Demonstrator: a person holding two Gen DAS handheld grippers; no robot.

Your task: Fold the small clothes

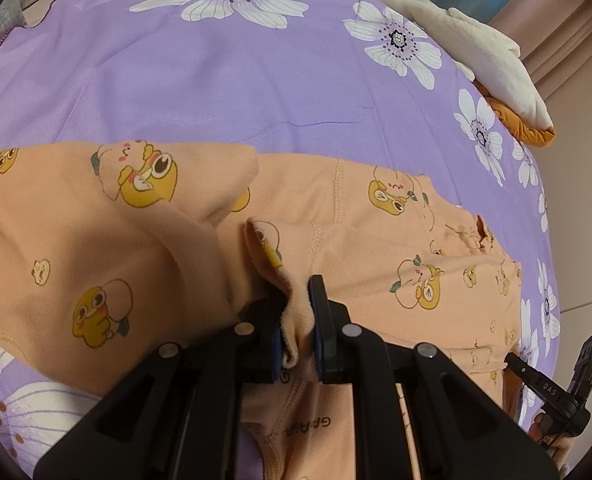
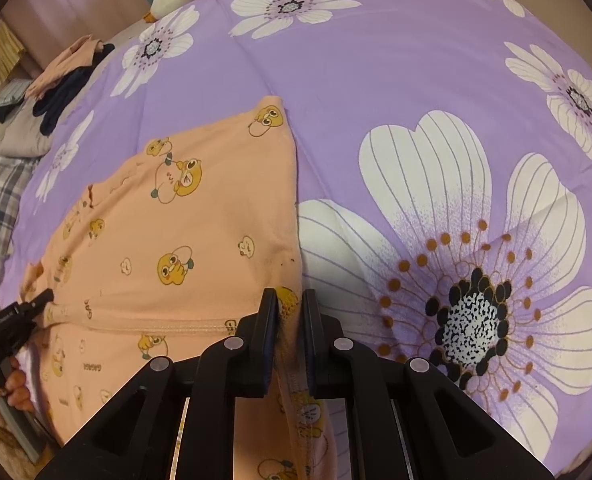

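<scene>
Both tools (image 1: 300, 320) (image 2: 289, 320) pinch peach garment (image 1: 376, 240) hem

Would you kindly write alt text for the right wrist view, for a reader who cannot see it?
The right gripper is shut on the edge of a peach garment printed with cartoon ducks, which lies on a purple bedspread with large white flowers. The left gripper pinches the garment's opposite edge at far left.
</scene>
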